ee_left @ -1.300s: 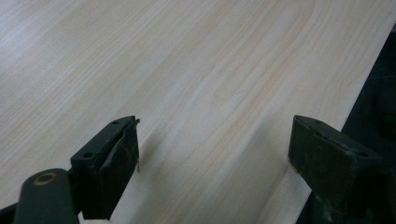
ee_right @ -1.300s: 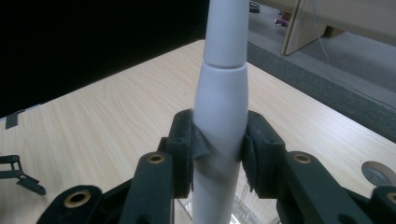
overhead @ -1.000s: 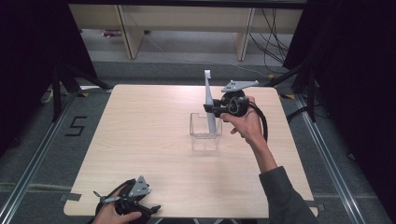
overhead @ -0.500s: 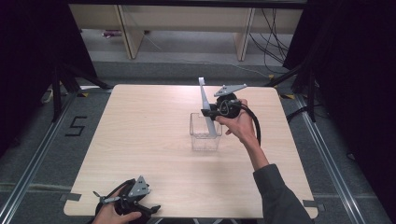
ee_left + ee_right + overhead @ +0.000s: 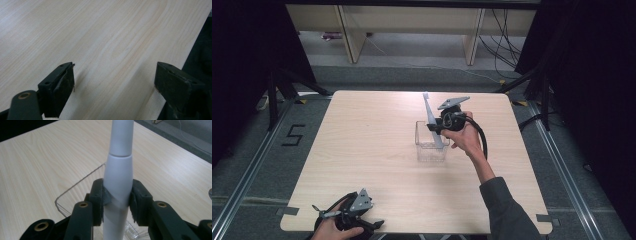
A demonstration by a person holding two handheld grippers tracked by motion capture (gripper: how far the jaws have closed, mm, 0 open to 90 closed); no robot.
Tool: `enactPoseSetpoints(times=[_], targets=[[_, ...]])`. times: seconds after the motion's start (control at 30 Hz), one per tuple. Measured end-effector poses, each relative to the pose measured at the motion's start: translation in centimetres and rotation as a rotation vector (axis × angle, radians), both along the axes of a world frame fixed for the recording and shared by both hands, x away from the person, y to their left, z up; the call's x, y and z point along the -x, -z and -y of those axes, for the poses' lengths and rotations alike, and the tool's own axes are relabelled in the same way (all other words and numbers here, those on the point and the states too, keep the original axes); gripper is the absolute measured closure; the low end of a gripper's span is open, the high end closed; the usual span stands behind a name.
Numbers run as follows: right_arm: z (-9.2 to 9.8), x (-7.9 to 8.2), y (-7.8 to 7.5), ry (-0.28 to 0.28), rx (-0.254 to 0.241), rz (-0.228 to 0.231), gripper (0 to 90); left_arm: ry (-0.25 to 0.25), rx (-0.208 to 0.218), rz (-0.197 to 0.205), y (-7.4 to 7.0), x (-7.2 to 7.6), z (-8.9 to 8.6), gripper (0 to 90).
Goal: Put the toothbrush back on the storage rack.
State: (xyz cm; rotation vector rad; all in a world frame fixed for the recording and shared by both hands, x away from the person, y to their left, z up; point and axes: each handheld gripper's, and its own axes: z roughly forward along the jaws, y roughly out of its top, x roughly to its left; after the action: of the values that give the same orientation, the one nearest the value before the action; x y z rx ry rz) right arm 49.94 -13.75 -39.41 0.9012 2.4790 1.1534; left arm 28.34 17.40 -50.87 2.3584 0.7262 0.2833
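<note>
The wand (image 5: 117, 182), a long pale grey-white stick with a seam where a narrower upper part meets a thicker lower body, stands almost upright with its lower end down inside the clear box (image 5: 431, 145). From the high view it leans a little, its top tipped toward the far side of the table (image 5: 362, 150). And there's the grip: the right gripper (image 5: 117, 202) is pinching the wand, both black pads pressed tight against its sides just below the seam. In the right gripper view the wand rises straight up between the jaws and runs out of the top of the picture, with the box's thin curved rim (image 5: 75, 188) showing behind and to the left of it.

The box is a square, see-through container sitting right of the table's middle, its base ribbed or textured. The right hand (image 5: 464, 137) comes in from the lower right, sleeve dark grey, wrist raised over the box's near right corner, cable looping behind the hand.

Over at the near left corner of the table, the left gripper (image 5: 349, 215) sits low in the left hand (image 5: 329, 231), well apart from the box. Its jaws are spread wide, with bare pale wood between them in the left gripper view and the table's edge just past the right-hand jaw.
</note>
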Motion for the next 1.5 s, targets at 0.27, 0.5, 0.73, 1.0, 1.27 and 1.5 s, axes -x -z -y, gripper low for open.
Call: enactPoseSetpoints(times=[0.27, 0.5, 0.73, 1.0, 1.27, 1.5], targets=[[-0.6, -0.2, 0.9, -0.006, 0.034, -0.034, 66.7, -0.001, 0.002, 0.003, 0.0, 0.0, -0.1, 15.7], [-1.1, -0.4, 2.0, -0.016, 0.066, -0.041, 66.7, 0.005, -0.004, -0.005, -0.1, -0.1, -0.1, 15.7], [-1.4, -0.6, 2.4, -0.026, 0.094, -0.043, 66.7, 0.001, 0.0, 0.002, 0.0, 0.0, 0.0, 15.7], [-2.0, -0.6, 2.4, 0.0, 0.121, -0.097, 66.7, 0.003, 0.0, 0.002, 0.0, 0.0, 0.0, 15.7], [-2.6, -1.2, 2.6, -0.006, 0.129, -0.091, 66.6, 0.009, -0.002, -0.004, -0.1, -0.1, -0.1, 15.6], [-2.9, -1.4, 2.6, 0.014, 0.151, -0.134, 66.5, 0.005, -0.003, -0.004, -0.1, -0.1, 0.0, 15.6]])
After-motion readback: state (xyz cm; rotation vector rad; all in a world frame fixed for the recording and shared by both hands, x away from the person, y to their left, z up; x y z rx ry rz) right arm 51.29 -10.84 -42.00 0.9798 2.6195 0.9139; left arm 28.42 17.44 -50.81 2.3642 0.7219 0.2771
